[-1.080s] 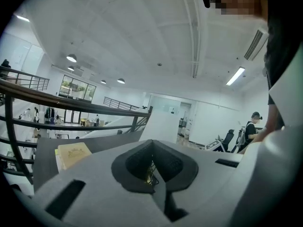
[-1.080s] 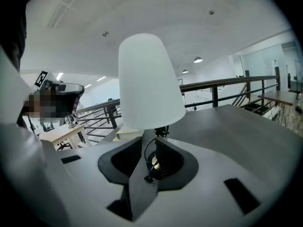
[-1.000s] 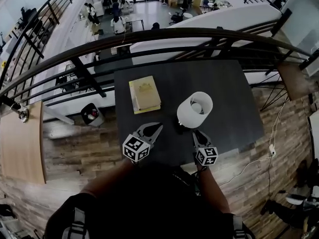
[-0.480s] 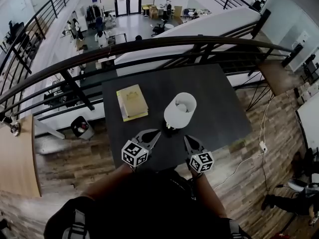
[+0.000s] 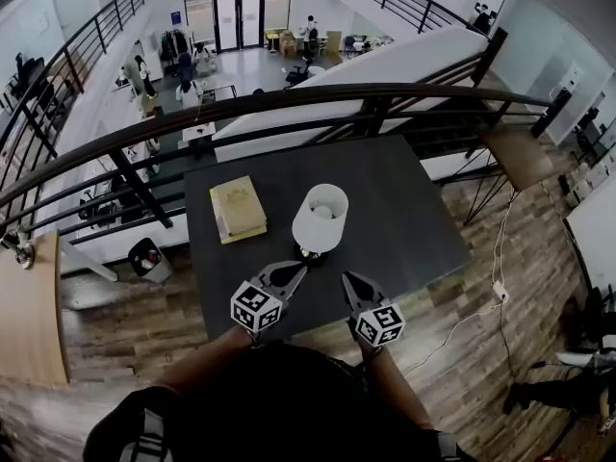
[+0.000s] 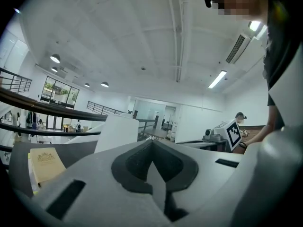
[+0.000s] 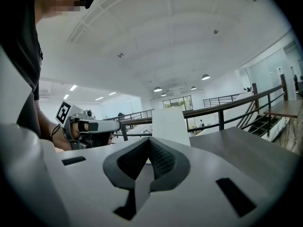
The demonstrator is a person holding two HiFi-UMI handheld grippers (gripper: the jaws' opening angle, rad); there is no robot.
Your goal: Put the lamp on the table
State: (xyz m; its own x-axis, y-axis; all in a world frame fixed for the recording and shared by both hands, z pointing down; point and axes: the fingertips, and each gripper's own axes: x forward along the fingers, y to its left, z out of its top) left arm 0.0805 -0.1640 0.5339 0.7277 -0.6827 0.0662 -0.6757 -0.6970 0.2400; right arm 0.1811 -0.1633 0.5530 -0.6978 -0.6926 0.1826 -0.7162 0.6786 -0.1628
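Right gripper (image 5: 347,279) has backed off the lamp (image 5: 320,218).

Tabletop (image 5: 404,219): uniform dark grey, no pattern.
Lamp (image 5: 320,218): white shade, black base (image 5: 310,254); stands near the middle of the tabletop's front edge.
Book (image 5: 238,209): pale yellow cover with a faint darker emblem; lies toward the tabletop's left edge.
Left gripper (image 5: 298,272) and right gripper (image 5: 348,282): light grey bodies, dark grey textured pads (image 7: 163,162). Each carries 1 cube (image 5: 255,306) patterned with black-and-white square markers.
Floor (image 5: 144,306): brown wood planks, mixed light and dark tones.
Railing (image 5: 289,99): black.
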